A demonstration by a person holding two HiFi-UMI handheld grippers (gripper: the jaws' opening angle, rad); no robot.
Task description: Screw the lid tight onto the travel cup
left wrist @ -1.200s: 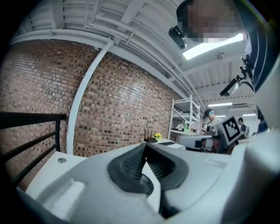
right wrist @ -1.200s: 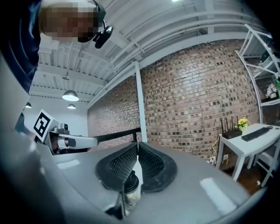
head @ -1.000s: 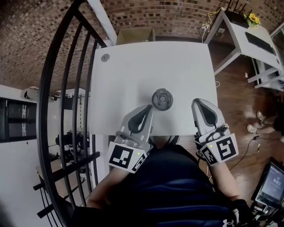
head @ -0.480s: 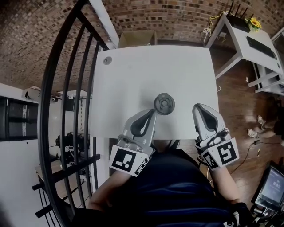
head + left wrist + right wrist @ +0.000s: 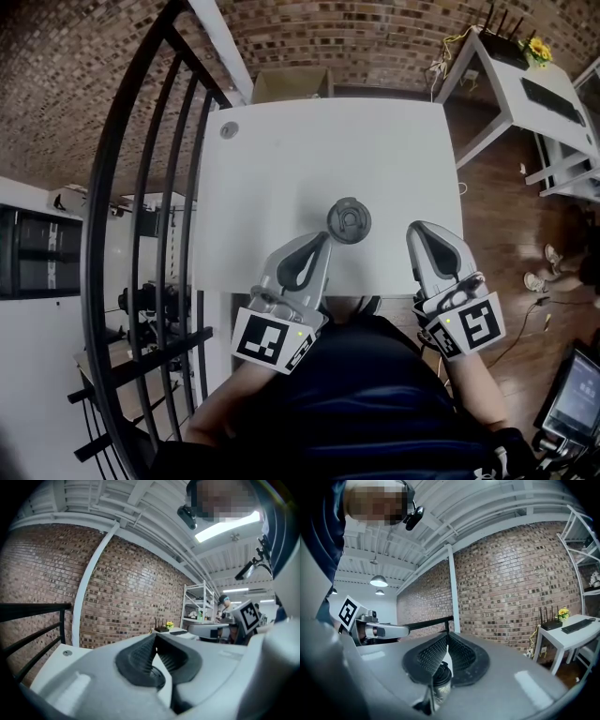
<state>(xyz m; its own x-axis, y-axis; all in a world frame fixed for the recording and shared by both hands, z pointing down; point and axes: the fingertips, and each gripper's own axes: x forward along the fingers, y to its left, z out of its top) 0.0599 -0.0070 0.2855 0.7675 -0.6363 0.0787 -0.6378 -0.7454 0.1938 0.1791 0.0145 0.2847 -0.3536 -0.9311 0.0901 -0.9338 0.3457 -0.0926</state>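
The travel cup (image 5: 349,220) stands upright near the front edge of the white table (image 5: 309,150), with its dark lid on top. My left gripper (image 5: 324,237) is shut and empty, its tip just left of the cup and slightly nearer to me. My right gripper (image 5: 418,229) is also shut and empty, a short way to the cup's right. In the right gripper view the cup (image 5: 440,679) shows through the gap below the closed pads (image 5: 459,656). In the left gripper view the jaws of the left gripper (image 5: 155,637) are pressed together.
A black metal railing (image 5: 141,187) runs along the table's left side. A small round grommet (image 5: 228,130) sits at the table's far left corner. A cardboard box (image 5: 291,82) stands behind the table. A white side desk (image 5: 525,70) with a keyboard and yellow flowers is at upper right.
The whole view has slid slightly, so table, cup and grippers sit a little lower in the picture. Both grippers keep their places beside the cup and stay shut.
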